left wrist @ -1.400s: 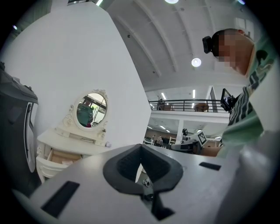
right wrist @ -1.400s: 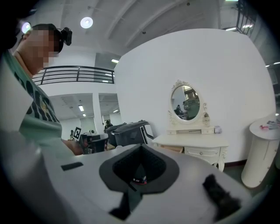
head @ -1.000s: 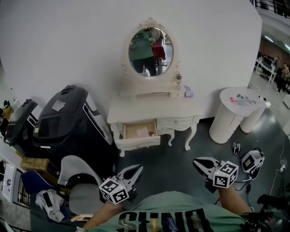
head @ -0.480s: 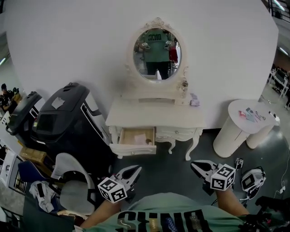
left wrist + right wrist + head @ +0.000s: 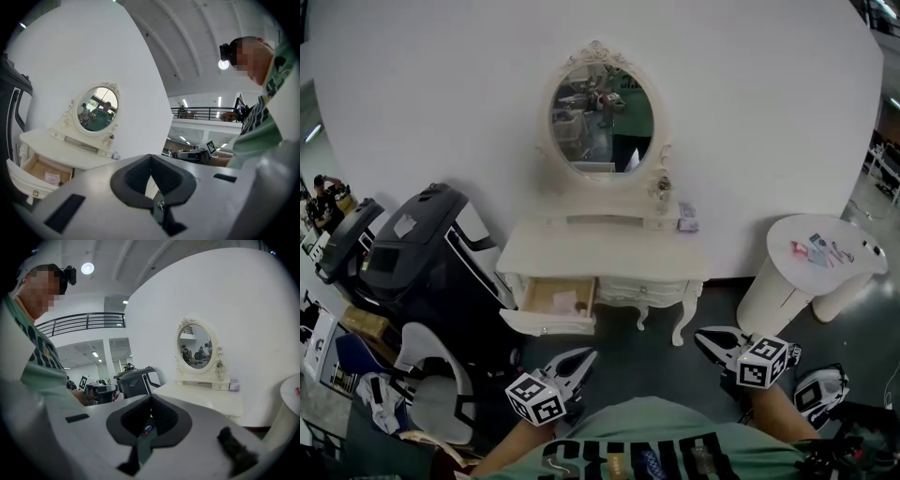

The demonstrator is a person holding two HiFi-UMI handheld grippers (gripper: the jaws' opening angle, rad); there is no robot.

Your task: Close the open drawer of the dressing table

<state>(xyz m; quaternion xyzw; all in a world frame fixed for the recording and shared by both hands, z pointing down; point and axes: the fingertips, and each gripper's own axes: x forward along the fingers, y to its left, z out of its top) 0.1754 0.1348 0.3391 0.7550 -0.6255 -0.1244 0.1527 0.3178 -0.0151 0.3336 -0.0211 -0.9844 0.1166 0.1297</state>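
The cream dressing table (image 5: 609,251) with its oval mirror (image 5: 600,117) stands against the white wall. Its left drawer (image 5: 551,302) is pulled out, with a pink slip inside. The same drawer (image 5: 43,171) shows at the lower left of the left gripper view. My left gripper (image 5: 587,356) is shut and empty, short of the table and below the drawer in the head view. My right gripper (image 5: 701,337) is also shut and empty, near the table's right leg. Both gripper views show jaws meeting, left gripper (image 5: 150,156) and right gripper (image 5: 150,397). The right gripper view shows the table top (image 5: 206,398) but not the drawer.
A large black machine (image 5: 427,262) stands just left of the table, with a grey chair (image 5: 436,394) in front of it. A white round pedestal (image 5: 811,272) stands at the right. A white headset-like device (image 5: 821,390) lies on the dark floor. A small bottle (image 5: 663,187) and a box (image 5: 687,217) sit on the table.
The dressing table has grown larger and drifted left and lower in the head view. Both grippers stay shut and have travelled with the person toward it.
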